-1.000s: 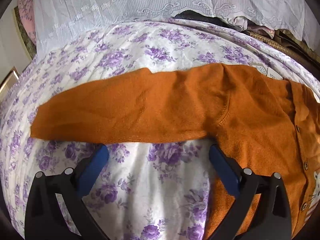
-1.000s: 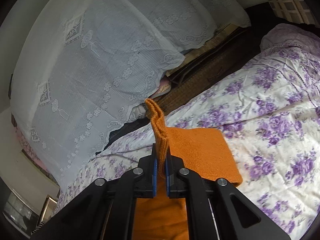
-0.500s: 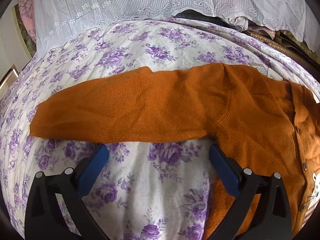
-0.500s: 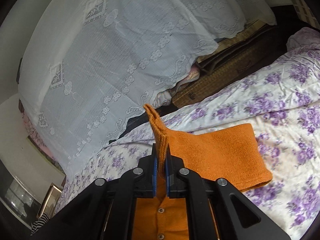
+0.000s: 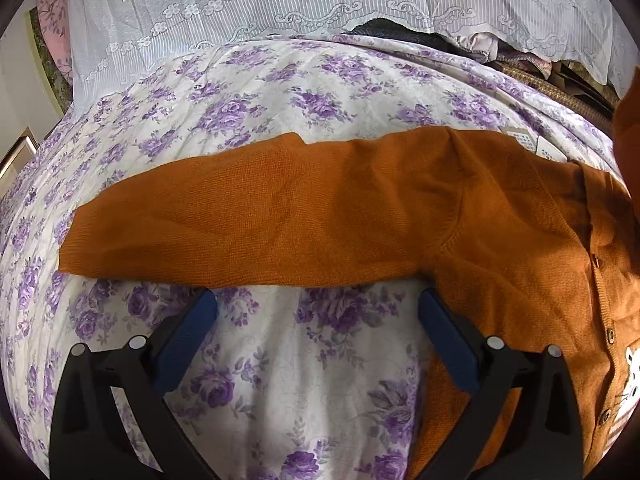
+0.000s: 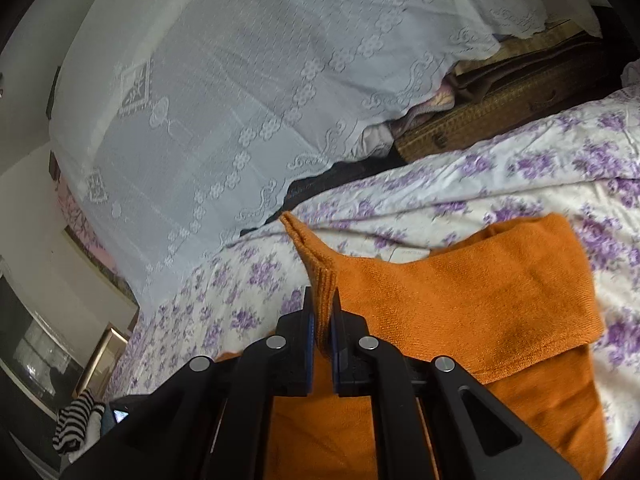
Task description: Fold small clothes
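Observation:
A small orange knit cardigan (image 5: pixel 500 240) lies on the purple-flowered bedspread (image 5: pixel 320 92). One sleeve (image 5: pixel 248 220) stretches flat to the left, buttons and a white animal patch show at the right. My left gripper (image 5: pixel 318 308) hovers open just in front of that sleeve, touching nothing. In the right wrist view my right gripper (image 6: pixel 322 312) is shut on the cuff (image 6: pixel 316 264) of the other sleeve (image 6: pixel 480 300), which is lifted and folded over the cardigan's body. A blurred orange piece (image 5: pixel 628 128) shows at the right edge of the left wrist view.
A white lace curtain (image 6: pixel 240 100) hangs behind the bed. Under it lie a woven brown case (image 6: pixel 500 112) and bundled fabrics. At the far left stand a picture frame (image 6: pixel 100 356) and striped cloth (image 6: pixel 76 424) beside the bed.
My right gripper has carried the sleeve cuff sideways over the cardigan, so the sleeve now folds across the body. The raised sleeve has entered the left wrist view at the right edge. The left gripper stayed still.

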`<state>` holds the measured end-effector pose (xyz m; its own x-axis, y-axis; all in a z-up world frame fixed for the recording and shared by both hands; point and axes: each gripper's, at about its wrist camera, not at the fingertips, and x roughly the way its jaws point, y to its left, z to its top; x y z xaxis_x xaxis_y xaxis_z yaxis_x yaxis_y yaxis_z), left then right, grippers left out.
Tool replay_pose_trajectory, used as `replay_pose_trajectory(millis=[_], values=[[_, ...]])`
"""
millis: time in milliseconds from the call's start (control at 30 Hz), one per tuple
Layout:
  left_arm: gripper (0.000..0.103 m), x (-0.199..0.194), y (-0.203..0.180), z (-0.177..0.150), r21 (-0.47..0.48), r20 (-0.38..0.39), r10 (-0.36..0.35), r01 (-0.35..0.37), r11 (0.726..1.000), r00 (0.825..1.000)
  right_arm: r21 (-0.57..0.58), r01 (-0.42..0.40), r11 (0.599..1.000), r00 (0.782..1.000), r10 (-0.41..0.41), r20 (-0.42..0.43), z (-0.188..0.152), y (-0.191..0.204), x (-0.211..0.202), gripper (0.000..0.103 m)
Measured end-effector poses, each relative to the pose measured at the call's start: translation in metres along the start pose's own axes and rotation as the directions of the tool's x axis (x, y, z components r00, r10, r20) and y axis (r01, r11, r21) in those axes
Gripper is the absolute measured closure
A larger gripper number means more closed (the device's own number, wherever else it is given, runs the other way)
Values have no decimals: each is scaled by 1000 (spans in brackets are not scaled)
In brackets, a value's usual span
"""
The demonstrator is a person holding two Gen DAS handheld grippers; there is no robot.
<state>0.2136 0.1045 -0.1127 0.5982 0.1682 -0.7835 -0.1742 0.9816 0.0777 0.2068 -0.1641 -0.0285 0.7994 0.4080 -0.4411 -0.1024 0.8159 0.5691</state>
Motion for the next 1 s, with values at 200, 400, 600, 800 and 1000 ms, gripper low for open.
replay_pose_trajectory(millis=[200, 400, 600, 800, 1000], values=[[5, 1, 0, 0, 2, 1, 2, -2, 1000, 1000, -21, 20, 1000, 998, -21, -58, -19, 4, 24, 96], [5, 2, 1, 0, 3, 0, 2, -2, 1000, 1000, -90, 15, 996, 993, -26, -118, -36, 15, 43, 96], [4, 4, 1, 0, 6, 0, 5, -5, 1000, 1000, -145, 39, 989, 975, -69, -210, -53, 15, 68, 96], [4, 4, 1, 0, 7, 0, 4, -4, 1000, 1000, -165, 17, 986, 954, -66, -293, -63, 14, 79, 78], [5, -13, 9, 3, -21, 48, -42, 43, 999, 998, -221, -44, 974, 969, -12, -246, -48, 26, 37, 76]])
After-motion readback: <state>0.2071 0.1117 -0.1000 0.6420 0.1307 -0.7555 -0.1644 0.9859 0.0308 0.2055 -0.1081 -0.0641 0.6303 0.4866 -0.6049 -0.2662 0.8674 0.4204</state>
